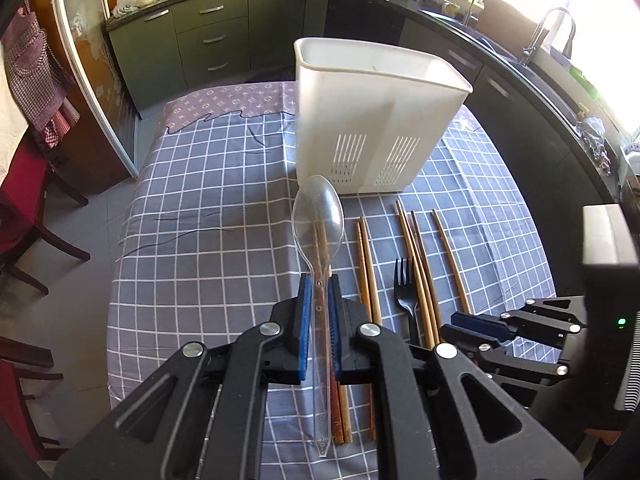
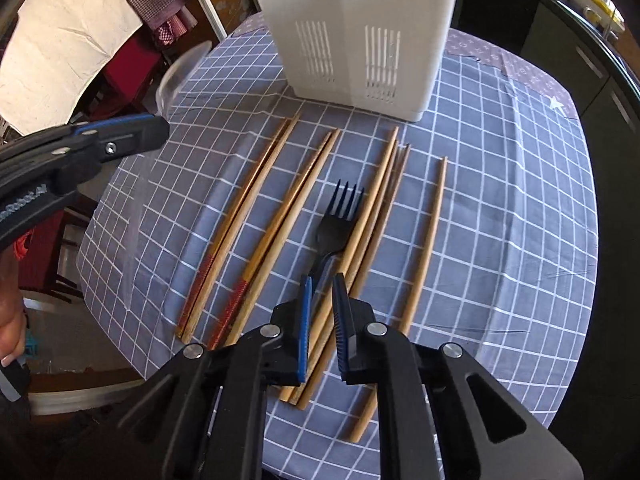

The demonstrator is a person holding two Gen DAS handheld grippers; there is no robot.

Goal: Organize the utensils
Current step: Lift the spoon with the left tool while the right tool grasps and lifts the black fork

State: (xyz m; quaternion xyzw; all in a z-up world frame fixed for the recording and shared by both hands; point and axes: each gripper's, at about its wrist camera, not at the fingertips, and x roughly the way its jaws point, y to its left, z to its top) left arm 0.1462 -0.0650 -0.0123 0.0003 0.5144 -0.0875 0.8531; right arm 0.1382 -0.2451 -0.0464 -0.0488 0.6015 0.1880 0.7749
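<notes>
Two tools working: left tool (image 1: pixel 319 300) pinching clear spoon (image 1: pixel 319 220) above bench (image 1: pixel 200 208), short of white holder (image 1: pixel 372 80). Right tool (image 2: pixel 321 300) spread over black fork (image 2: pixel 338 220) among chopsticks (image 2: pixel 240 224). Next: spoon into holder, likely handle-down.

A small embossed "4" stands on the handle of the clear plastic spoon (image 1: pixel 319 240). White lettering runs along the side of the left gripper (image 2: pixel 120 136), ending in what may be "AI"; the rest is too distorted to read.
</notes>
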